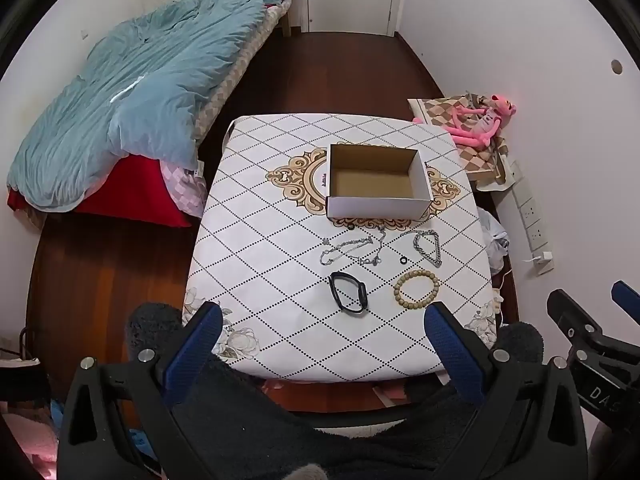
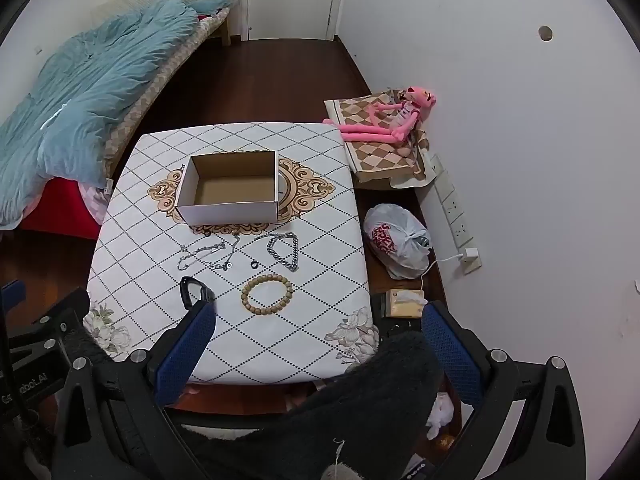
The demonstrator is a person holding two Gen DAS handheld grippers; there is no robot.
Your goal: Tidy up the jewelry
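Observation:
An empty open cardboard box (image 1: 376, 196) (image 2: 228, 210) stands mid-table. In front of it lie a thin silver necklace (image 1: 348, 250) (image 2: 204, 254), a heavy silver chain (image 1: 428, 248) (image 2: 284, 254), a small black ring (image 1: 403, 260) (image 2: 254, 265), a wooden bead bracelet (image 1: 416, 290) (image 2: 267, 294) and a black wristband (image 1: 349, 293) (image 2: 192, 290). My left gripper (image 1: 324, 320) is open and empty, held above the table's near edge. My right gripper (image 2: 320, 320) is open and empty over the table's near right corner; its left finger (image 2: 188, 344) hides part of the wristband.
The table (image 1: 280, 320) has a white diamond-patterned cloth. A bed with a blue quilt (image 1: 132, 92) lies left. A pink plush toy (image 2: 384, 120) on a low stand, a plastic bag (image 2: 396, 240), a tissue box (image 2: 404, 302) and a power strip (image 2: 454, 208) are right.

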